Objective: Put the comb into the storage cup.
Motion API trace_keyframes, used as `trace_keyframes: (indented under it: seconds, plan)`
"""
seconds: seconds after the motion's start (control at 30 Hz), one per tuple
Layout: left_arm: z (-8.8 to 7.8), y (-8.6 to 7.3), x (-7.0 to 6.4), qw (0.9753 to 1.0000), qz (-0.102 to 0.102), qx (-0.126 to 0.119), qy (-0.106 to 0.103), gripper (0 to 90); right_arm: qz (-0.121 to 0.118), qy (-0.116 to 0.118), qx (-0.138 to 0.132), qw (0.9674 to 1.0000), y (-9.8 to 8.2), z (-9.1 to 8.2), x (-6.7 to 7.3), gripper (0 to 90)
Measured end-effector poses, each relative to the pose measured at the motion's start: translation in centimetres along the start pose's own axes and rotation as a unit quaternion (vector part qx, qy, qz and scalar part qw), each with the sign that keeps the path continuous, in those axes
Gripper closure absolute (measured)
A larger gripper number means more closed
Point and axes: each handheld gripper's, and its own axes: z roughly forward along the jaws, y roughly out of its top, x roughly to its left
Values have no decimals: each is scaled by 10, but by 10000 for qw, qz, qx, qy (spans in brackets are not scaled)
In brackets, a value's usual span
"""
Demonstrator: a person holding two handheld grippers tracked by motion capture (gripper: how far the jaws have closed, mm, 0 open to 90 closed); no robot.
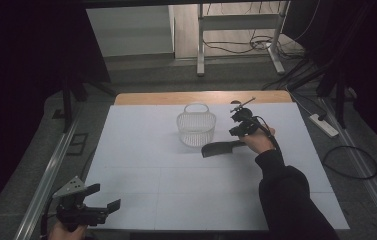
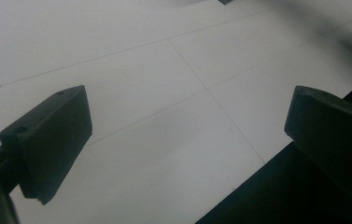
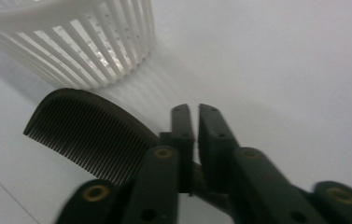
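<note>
A dark, flat plastic comb (image 1: pixel 219 148) with a curved back and a long row of fine teeth is seen on the white worktop (image 1: pixel 141 165), toward the far edge and a little right of its middle, just in front of a white slatted plastic basket (image 1: pixel 196 131) with a loop handle. The comb is judged to be very light, thin and fairly stiff, with a smooth surface that could slip or pivot if pinched off-centre. Its teeth look fine enough to bend or snag, so the solid spine or the toothless handle end is judged the better place to take hold of it.

The right hand-held gripper (image 3: pixel 193 112) is seen with its two black jaws drawn together until almost no gap is left at the tips, and the handle end of the comb is clamped between them lower down. The toothed end is left sticking out to the side, toward the basket, which stands near but apart. Whether the comb is lifted or resting on the worktop cannot be told.

The left hand-held gripper (image 1: pixel 104 197) is held at the near left corner of the worktop, well apart from the comb, its jaws spread wide with nothing between them.
</note>
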Motion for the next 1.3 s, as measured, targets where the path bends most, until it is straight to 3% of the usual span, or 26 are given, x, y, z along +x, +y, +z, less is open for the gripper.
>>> trace_keyframes:
  seconds: [0.2,0.47,0.67,1.3]
  plan:
    - [0,0,0,10000,0,1,-1,19,51,-159,96,9998,-1,8,-1,893]
    - [0,0,0,10000,10,3,4,19,110,-113,245,9996,-4,23,0,894]
    - [0,0,0,10000,9,3,1,19,26,-255,421,9988,-7,35,1,894]
    - [0,0,-1,10000,16,10,4,19,-168,-174,652,9976,-22,26,5,894]
